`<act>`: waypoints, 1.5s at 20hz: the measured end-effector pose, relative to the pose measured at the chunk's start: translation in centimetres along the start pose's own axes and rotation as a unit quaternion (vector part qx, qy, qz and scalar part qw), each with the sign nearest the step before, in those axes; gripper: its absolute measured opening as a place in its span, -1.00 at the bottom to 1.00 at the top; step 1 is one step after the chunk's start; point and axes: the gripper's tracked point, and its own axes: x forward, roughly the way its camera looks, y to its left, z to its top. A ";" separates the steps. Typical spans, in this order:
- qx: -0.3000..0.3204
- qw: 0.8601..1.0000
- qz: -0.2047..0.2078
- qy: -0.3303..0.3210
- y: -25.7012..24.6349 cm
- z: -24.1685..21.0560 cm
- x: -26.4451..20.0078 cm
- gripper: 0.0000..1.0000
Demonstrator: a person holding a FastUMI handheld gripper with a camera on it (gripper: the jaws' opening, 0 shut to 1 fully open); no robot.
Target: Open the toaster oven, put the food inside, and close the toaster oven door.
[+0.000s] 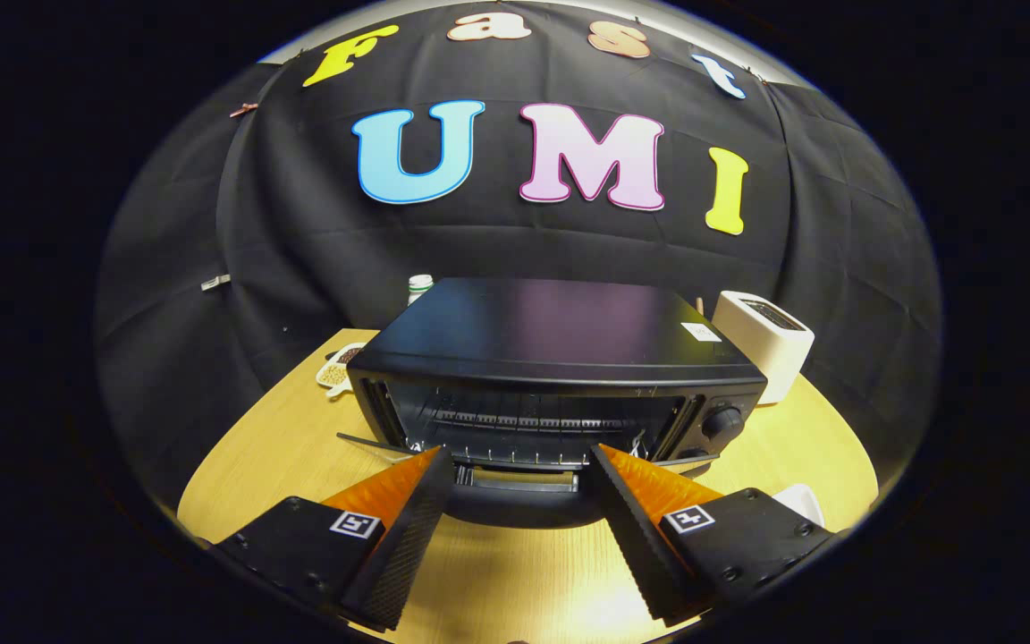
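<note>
Ahead of gripper [522,465] (fingers spread wide, empty): toaster oven [560,376], door down.

Black cloth wall [515,241] behind, creased and pinned, sagging in soft folds. Pale strip of ceiling or wall above its top hem (hard to tell which). Light wooden table [282,438] below, round-looking through the lens, grain running across, bright glare near the front. White toaster [764,340] at the right rear, small jar [419,286] and dish [336,368] at the left rear.
</note>
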 end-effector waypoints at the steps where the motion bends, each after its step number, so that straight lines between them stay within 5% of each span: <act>1: -0.001 1.000 0.002 0.003 0.0 -0.4 -0.4 0.98; 15: -0.058 0.995 0.042 0.065 0.5 -8.3 -3.6 0.99; 21: -0.035 0.979 0.067 0.191 0.1 -16.3 -3.8 1.00; 30: -0.020 0.986 0.093 0.140 -5.0 -10.3 -8.0 0.97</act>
